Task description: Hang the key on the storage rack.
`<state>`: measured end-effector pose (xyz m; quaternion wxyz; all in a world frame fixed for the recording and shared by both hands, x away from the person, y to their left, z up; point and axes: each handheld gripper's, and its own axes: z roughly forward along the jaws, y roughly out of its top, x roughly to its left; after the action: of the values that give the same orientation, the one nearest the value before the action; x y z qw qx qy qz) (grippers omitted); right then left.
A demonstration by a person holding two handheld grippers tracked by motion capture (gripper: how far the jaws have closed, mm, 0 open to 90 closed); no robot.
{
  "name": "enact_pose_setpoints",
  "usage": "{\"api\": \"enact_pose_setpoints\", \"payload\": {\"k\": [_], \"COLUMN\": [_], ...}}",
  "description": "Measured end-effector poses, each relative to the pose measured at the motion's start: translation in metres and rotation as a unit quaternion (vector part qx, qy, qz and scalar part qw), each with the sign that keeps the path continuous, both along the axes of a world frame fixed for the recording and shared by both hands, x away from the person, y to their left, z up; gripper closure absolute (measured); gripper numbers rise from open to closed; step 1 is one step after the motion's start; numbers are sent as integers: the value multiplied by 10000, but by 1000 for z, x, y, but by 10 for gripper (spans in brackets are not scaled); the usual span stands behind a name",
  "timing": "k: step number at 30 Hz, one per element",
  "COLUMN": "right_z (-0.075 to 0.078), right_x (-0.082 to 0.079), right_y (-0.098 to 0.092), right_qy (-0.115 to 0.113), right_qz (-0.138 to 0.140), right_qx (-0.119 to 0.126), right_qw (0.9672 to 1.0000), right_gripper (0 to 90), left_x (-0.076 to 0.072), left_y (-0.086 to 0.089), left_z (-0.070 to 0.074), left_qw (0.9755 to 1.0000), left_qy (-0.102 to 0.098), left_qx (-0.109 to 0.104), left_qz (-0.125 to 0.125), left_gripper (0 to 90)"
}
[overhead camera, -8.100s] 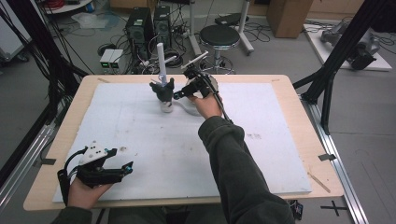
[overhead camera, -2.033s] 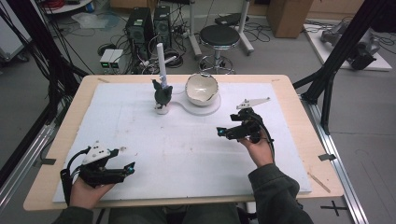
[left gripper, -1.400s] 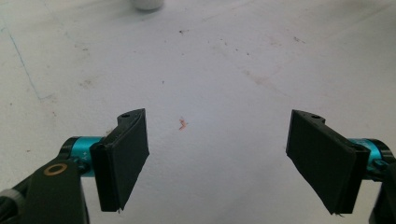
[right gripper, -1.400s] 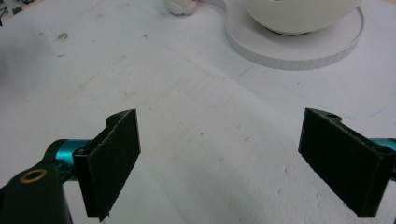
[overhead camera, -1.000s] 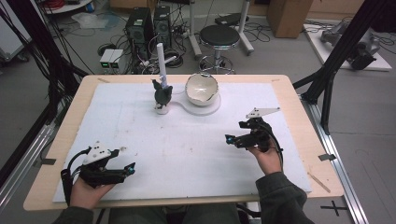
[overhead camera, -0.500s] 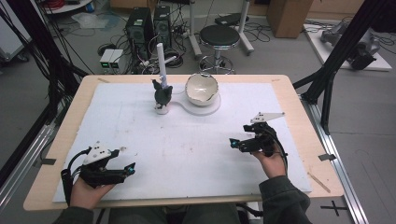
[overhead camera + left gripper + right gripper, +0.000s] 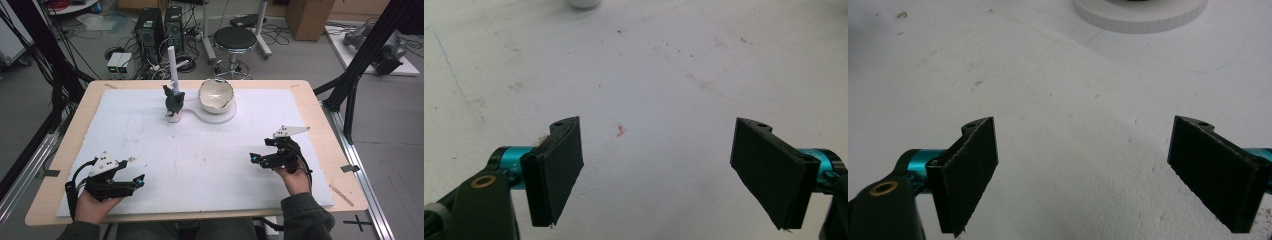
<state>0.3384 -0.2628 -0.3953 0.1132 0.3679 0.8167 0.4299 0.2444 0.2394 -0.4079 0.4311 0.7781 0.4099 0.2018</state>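
High view: the left gripper (image 7: 137, 181) rests low on the mat (image 7: 200, 150), its fingers apart and holding nothing. The right gripper (image 7: 254, 159) hovers just over the mat with its fingers apart too, also holding nothing. The bowl (image 7: 216, 95) sits on a disc (image 7: 229, 115), well ahead of the right fingers and a little to their left. The stand (image 7: 174, 100), with its rod (image 7: 172, 65) upright, is just left of the bowl and far ahead and to the right of the left fingers. Both hands look parked, so any next reach starts from a long way off.

Left gripper view: the left gripper (image 7: 669, 175) has its pads wide apart over bare mat. A red speck (image 7: 621, 130) lies just ahead between them, and the stand's foot (image 7: 584, 3) is far ahead, left of the gap's centre. To reach the stand, I judge the hand should turn slightly left first and come in low on the foot, not on the rod, which would likely tip.

Right gripper view: the right gripper (image 7: 1083, 175) has its pads equally wide. The disc (image 7: 1140, 12) is far ahead, a little right of centre. To reach the bowl, I'd line the gap up on the rim before advancing, put one finger inside the wall and one outside, and close gently, since the bowl looks brittle.
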Motion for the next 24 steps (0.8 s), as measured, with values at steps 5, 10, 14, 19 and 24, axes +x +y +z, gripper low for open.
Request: {"api": "enact_pose_setpoints", "payload": {"k": [5,10,14,19,24], "right_z": [-4,-5,-6,-10,-13], "right_x": [-4,-7,-9,-12,-15], "right_y": [-4,-6,-9,-12,-16], "right_qy": [1,-7,-14,19,8], "right_qz": [-32,-43,-76,-107,-129], "right_qx": [-48,-75,-70,-61,-74], "right_qw": [10000,10000,9999,9999,9999], "right_gripper": [119,119,119,118,118], "left_x": [0,0,0,-1,-1], "left_y": [0,1,0,1,1], "left_z": [0,0,0,0,-1], "left_qw": [10000,10000,10000,10000,10000], "left_qy": [0,-8,-9,-12,-8], "left_qx": [5,-4,7,3,18], "left_qz": [4,14,-2,10,3], "left_gripper": [214,214,214,214,214]}}
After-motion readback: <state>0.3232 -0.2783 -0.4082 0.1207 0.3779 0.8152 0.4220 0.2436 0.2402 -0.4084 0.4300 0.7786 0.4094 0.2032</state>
